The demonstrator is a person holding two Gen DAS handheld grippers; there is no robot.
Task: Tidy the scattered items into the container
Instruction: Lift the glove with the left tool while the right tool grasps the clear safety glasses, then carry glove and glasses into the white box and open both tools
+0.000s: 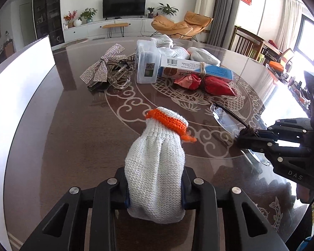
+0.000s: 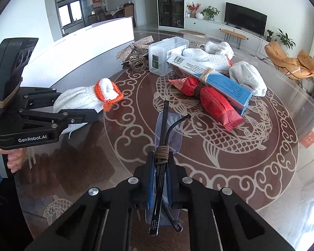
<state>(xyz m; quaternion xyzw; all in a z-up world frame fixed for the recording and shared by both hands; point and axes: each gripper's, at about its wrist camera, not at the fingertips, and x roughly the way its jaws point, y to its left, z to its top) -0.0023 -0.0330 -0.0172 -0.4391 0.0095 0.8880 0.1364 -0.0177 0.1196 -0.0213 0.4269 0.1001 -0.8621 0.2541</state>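
My left gripper is shut on a white knitted glove with an orange cuff, held above the brown patterned table; it also shows in the right wrist view. My right gripper is shut on folded clear safety glasses with black arms, tied with cord; the glasses also show in the left wrist view. The white container stands at the table's left edge, and shows in the right wrist view. Both grippers hover over the table's near half.
Further back lie a rhinestone bow and hair clips, a clear plastic box, a blue-white carton tied to red packets and more white gloves. A chair stands at the far right.
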